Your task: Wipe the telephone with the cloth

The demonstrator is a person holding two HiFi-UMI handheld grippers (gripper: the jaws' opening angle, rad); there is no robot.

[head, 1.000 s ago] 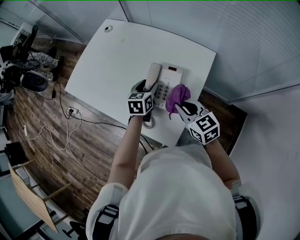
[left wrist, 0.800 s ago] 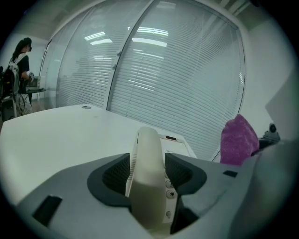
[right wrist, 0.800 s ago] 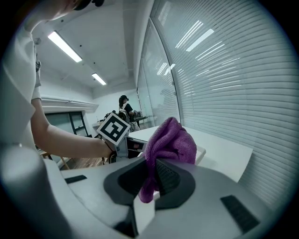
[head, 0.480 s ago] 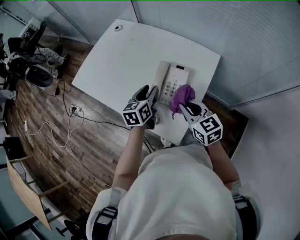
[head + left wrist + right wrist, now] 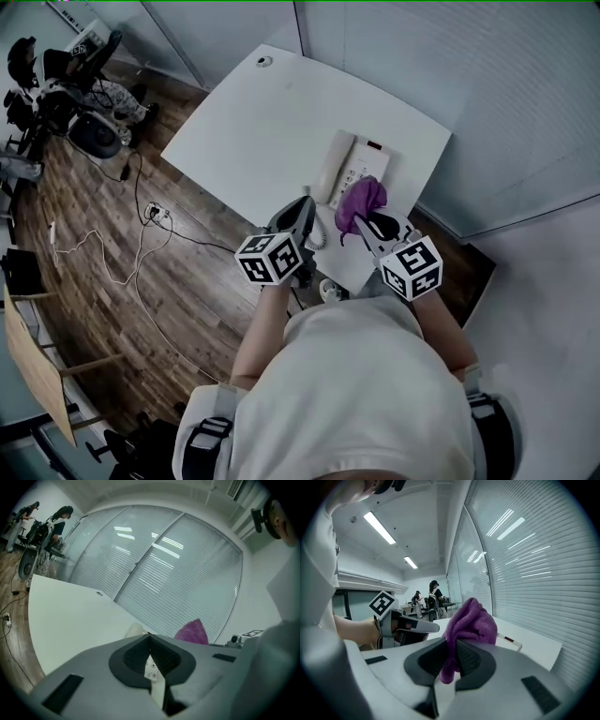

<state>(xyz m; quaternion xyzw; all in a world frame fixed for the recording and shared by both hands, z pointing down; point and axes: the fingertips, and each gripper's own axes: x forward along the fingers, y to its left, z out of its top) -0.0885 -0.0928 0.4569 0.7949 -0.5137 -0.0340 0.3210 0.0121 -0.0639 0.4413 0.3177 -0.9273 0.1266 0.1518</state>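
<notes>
Jaws: L gripper (image 5: 149,636) just closed empty; R gripper (image 5: 451,657) nips 1 cloth (image 5: 471,618).

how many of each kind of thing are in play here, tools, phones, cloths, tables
telephone: 1
cloth: 1, purple
tools: 2, the left tool with jaws just closed on nothing, the right tool shut on the cloth
table: 1, white
total: 5
</notes>
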